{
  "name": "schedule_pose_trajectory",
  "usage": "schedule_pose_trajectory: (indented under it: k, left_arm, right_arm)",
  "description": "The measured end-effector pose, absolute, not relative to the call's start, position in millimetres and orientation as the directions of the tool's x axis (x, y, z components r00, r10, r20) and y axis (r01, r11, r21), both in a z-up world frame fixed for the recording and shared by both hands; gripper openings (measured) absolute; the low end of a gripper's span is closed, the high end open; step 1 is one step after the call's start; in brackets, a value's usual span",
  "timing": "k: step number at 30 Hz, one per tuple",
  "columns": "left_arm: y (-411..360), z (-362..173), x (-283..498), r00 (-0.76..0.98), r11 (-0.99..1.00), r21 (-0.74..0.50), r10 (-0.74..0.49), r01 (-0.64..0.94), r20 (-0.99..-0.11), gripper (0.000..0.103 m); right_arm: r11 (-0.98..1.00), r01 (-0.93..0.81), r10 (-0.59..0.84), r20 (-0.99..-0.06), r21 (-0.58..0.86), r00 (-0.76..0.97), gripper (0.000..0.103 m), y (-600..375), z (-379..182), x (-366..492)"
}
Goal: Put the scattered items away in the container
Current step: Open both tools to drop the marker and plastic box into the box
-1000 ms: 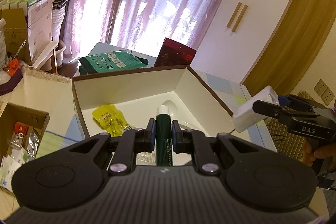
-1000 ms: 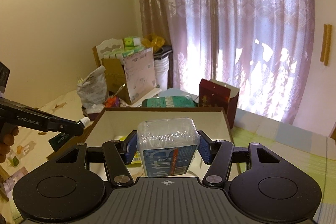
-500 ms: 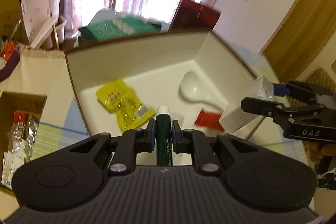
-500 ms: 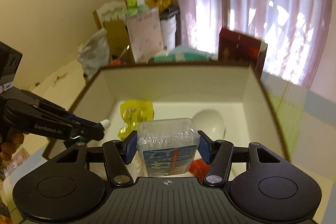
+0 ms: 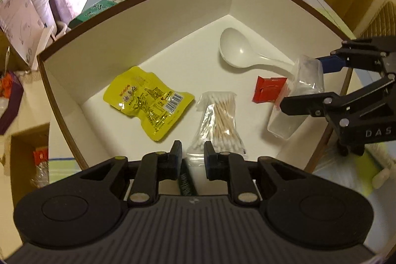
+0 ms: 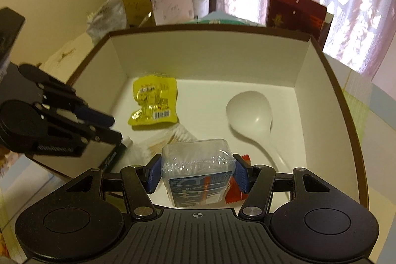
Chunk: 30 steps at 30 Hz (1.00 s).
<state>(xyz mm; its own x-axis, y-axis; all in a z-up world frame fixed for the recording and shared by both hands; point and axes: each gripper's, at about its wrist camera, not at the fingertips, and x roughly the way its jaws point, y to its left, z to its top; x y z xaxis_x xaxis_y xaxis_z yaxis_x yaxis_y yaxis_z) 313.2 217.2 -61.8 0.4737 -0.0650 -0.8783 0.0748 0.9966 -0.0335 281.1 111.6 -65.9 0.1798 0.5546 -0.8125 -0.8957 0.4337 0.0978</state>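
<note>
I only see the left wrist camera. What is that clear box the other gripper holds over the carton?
Observer: The right wrist camera shows a blue printed label on the clear box, clamped in the right gripper.
Visitor: And the dark thing between my own jaws?
Observer: A dark green tube with a white cap. It pokes out under the left gripper, whose jaws have just been opening with the tube loose between them, above the carton.
</note>
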Motion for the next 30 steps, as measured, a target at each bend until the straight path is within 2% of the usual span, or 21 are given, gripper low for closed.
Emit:
schedule_pose_trajectory:
  k: [7, 8, 9, 10, 14, 19, 25, 30]
  left_arm:
    - [223, -54, 316, 0.490, 0.996, -0.019, -0.059, 0.086, -0.870, 0.023]
    - [224, -52, 315, 0.492, 0.996, -0.017, -0.058, 0.088, -0.869, 0.024]
    - [224, -51, 315, 0.495, 0.996, -0.016, -0.059, 0.090, -0.867, 0.025]
    - [225, -50, 315, 0.499, 0.996, -0.014, -0.057, 0.089, -0.865, 0.027]
    - [223, -45, 314, 0.514, 0.996, 0.012, -0.033, 0.084, -0.857, 0.038]
    - [224, -42, 311, 0.521, 0.997, 0.013, -0.029, 0.078, -0.853, 0.038]
    - [224, -37, 306, 0.529, 0.998, 0.014, -0.023, 0.067, -0.848, 0.043]
    - [218, -32, 302, 0.533, 0.998, 0.018, -0.019, 0.065, -0.846, 0.057]
  right_arm:
    - [0.418, -0.901, 0.468, -0.877, 0.113, 0.107, 0.063, 129, -71, 289]
    - [0.413, -0.903, 0.463, -0.881, 0.117, 0.098, 0.067, 130, -71, 290]
    - [0.410, -0.905, 0.464, -0.881, 0.119, 0.094, 0.084, 131, -70, 290]
    - [0.409, -0.905, 0.472, -0.876, 0.116, 0.101, 0.094, 130, -68, 289]
    - [0.409, -0.905, 0.485, -0.867, 0.114, 0.110, 0.094, 128, -62, 288]
    - [0.422, -0.901, 0.474, -0.872, 0.100, 0.125, 0.094, 123, -54, 288]
    - [0.429, -0.896, 0.497, -0.858, 0.112, 0.132, 0.094, 107, -40, 285]
    - [0.439, -0.892, 0.504, -0.851, 0.107, 0.147, 0.094, 97, -35, 281]
